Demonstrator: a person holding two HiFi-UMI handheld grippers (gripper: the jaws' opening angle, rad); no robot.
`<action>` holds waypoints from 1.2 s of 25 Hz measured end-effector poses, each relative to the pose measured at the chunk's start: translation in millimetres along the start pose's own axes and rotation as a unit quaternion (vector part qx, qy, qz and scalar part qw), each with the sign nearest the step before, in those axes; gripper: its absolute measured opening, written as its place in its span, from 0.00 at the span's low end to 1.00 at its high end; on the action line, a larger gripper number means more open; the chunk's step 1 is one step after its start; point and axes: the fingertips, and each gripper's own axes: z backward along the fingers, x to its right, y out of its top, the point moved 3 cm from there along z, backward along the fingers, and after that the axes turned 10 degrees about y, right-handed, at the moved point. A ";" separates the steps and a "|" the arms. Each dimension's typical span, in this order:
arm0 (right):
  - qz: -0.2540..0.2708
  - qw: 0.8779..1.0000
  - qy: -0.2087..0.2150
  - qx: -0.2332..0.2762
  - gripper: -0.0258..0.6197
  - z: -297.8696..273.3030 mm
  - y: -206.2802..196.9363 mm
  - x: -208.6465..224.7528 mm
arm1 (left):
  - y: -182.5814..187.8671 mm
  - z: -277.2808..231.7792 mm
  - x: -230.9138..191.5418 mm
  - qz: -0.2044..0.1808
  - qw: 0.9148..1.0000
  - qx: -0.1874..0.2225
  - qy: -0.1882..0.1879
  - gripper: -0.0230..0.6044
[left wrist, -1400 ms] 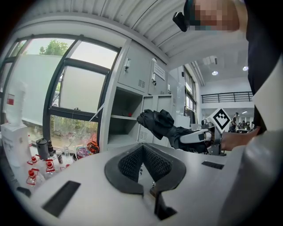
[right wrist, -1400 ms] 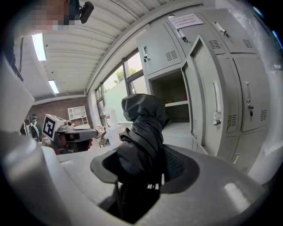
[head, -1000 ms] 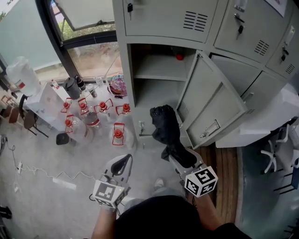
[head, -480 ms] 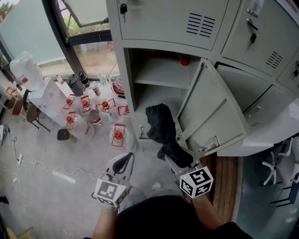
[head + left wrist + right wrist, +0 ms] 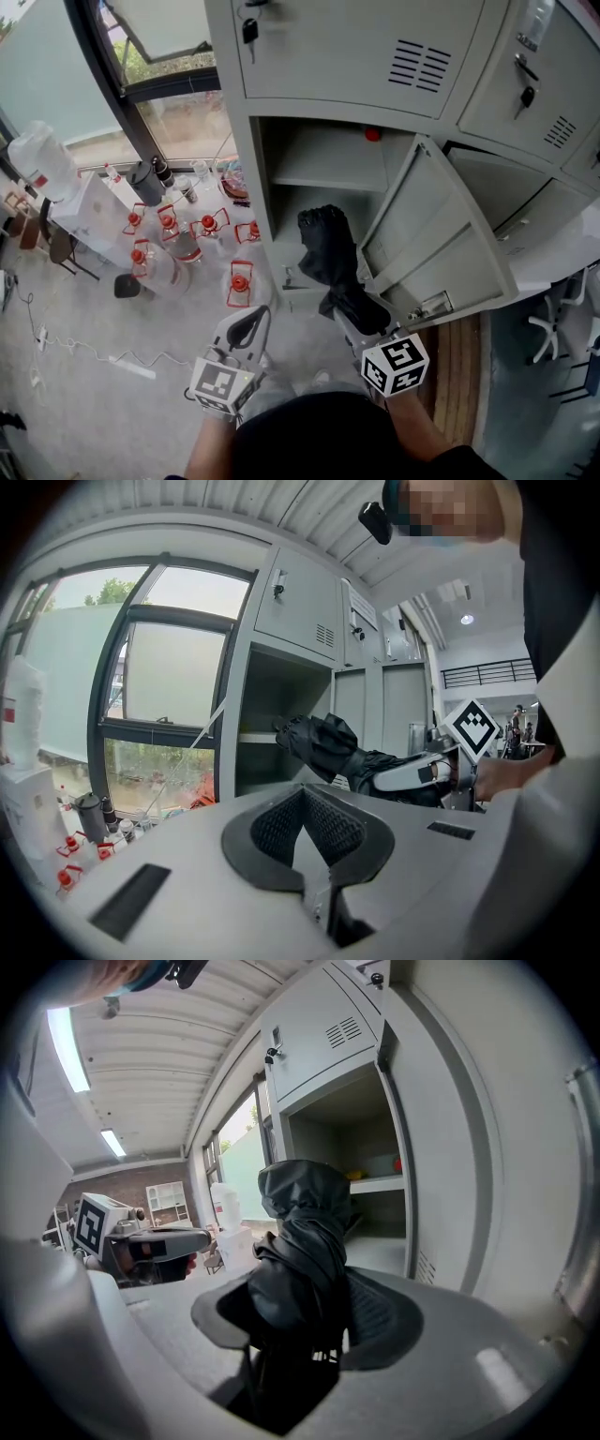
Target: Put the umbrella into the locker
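1. One black folded umbrella [image 5: 330,258], clamped by its lower end between the jaws of the right gripper [image 5: 364,326]. Pads pressed on bunched fabric and kept well apart by its bulk.
2. Rest of the umbrella projecting forward and upward past the right gripper's fingertips, tilted. Far end at the mouth of the open compartment, below the shelf [image 5: 328,175]. Unable to tell whether past the threshold.
3. Left gripper [image 5: 247,330] to the left of the right gripper and apart from it. Jaws closed together, nothing between them, in contact with nothing.
4. Grey locker [image 5: 256,178] directly ahead of both grippers. Compartment door [image 5: 427,239] swung open just to the right of the umbrella, ahead of the right gripper.
5. Small red object [image 5: 373,134] at the rear of the compartment, above the shelf.
6. Closed locker doors above the open compartment, keys [image 5: 250,31] hanging in the locks.
7. Ahead and to the left of the left gripper: clear bottles with red caps [image 5: 239,279] on the floor by the window [image 5: 178,117]. Large water jug [image 5: 37,159] further left. White cable [image 5: 89,354] on the floor to the left of the left gripper.
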 end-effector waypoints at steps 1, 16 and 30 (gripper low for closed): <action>-0.001 1.000 -0.006 0.002 0.38 -4.2 3.7 0.9 | 1.3 -4.1 -6.2 -0.006 1.000 0.001 -0.006 0.05; 0.010 0.997 -0.051 0.053 0.38 -66.3 91.0 24.6 | 34.7 -40.2 -59.1 -0.026 0.998 0.024 -0.051 0.05; 0.023 0.993 -0.099 0.052 0.39 -123.5 148.1 68.3 | 41.2 -46.0 -79.3 -0.032 0.998 0.030 -0.037 0.05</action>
